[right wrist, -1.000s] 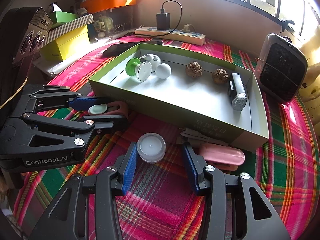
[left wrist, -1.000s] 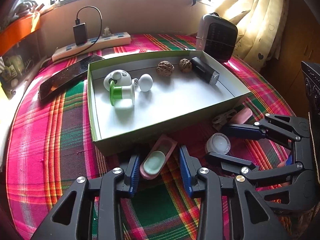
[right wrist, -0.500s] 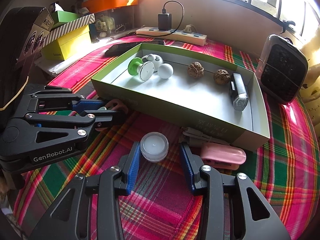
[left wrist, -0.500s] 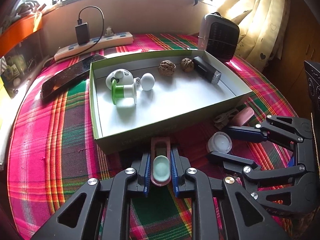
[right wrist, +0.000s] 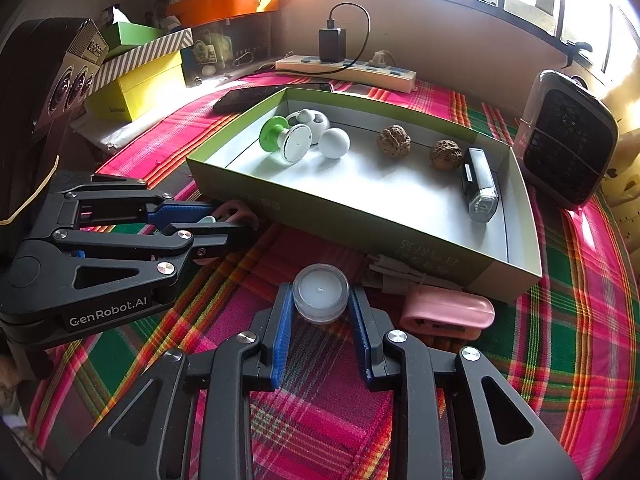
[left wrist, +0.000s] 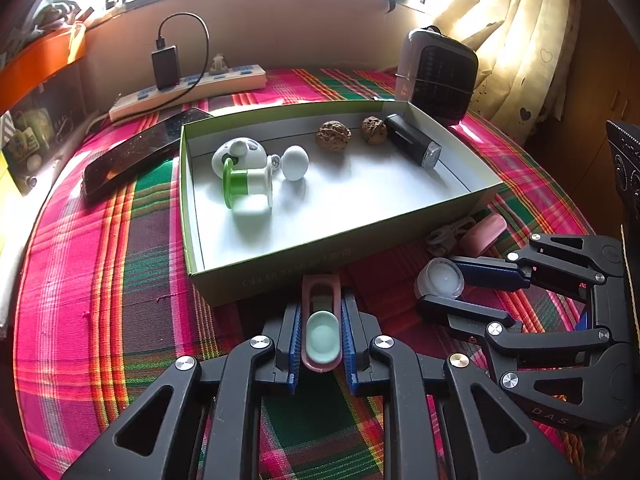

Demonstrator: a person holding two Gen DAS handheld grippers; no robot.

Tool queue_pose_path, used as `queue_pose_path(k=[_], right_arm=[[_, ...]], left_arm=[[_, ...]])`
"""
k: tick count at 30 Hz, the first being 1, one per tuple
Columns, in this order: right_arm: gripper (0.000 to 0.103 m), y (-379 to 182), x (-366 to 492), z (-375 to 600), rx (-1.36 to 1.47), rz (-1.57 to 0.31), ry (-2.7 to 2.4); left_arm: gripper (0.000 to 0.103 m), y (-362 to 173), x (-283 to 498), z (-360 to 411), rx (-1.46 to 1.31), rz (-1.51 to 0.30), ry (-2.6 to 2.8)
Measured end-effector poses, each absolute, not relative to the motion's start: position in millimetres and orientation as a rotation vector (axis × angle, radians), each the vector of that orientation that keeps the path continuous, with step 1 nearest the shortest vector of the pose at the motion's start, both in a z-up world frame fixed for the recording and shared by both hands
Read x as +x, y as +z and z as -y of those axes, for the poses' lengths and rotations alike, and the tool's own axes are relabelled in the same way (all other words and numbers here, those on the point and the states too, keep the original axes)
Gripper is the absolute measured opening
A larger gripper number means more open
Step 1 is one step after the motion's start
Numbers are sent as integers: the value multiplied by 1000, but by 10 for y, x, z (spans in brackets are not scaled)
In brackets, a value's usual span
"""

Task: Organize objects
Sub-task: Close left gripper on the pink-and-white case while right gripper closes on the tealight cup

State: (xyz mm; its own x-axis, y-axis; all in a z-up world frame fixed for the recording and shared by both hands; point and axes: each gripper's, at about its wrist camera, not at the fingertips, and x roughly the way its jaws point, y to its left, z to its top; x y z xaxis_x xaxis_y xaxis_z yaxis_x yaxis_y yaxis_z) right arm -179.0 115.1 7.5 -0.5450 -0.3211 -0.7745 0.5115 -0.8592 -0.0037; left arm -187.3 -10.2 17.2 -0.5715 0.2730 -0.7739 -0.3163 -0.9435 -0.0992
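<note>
pink case [left wrist: 321, 322] between clamped jaws

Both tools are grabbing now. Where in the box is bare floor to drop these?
Bare floor: the near half of the green box, between the green-and-white spool and the black flashlight. The far wall is crowded: spool, white ball, two walnuts.
</note>
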Motion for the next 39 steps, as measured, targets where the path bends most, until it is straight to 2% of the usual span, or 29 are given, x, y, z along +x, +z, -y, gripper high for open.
queue_pose_path(k=[39], right_arm=[[29, 120, -1752, -1185, 1136, -267, -2401]], left_arm=[[16, 231, -1785, 131, -1216, -40, 2540]])
